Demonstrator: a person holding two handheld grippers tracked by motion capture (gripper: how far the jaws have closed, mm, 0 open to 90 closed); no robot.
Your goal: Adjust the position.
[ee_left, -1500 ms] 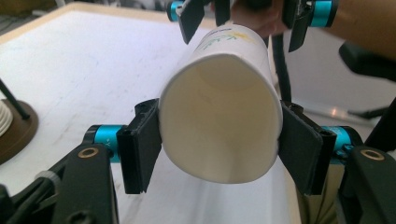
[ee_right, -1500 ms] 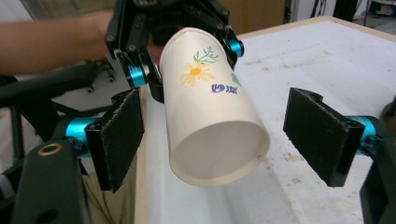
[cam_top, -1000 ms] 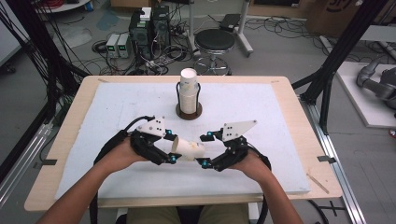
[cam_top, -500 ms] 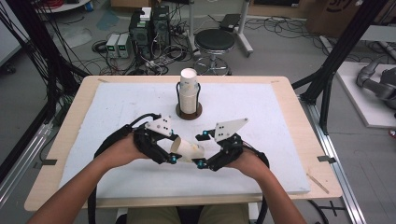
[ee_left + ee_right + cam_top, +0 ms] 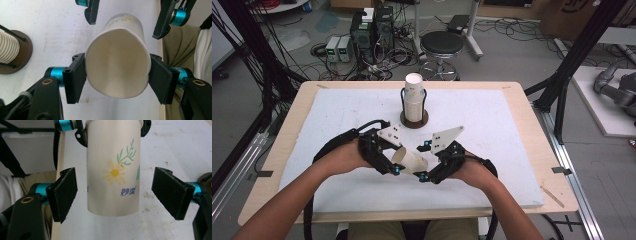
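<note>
A paper cup printed with a yellow daisy lies on its side above the white mat, between both hands. My left gripper is shut on it near the rim; the pads press on both sides of the cup's open mouth and squeeze it slightly oval. My right gripper faces it from the other side, open. Its pads stand either side of the cup's bottom end with a gap on each side. The right gripper's black tips sit beyond the cup.
A stack of paper cups stands upright in a wire holder on a round brown base at the mat's far middle, also at left. The white mat covers a wooden table. A stool and cabled equipment stand beyond.
My right gripper has moved left, closer around the cup's bottom end. The left gripper keeps its hold on the cup and has barely shifted.
</note>
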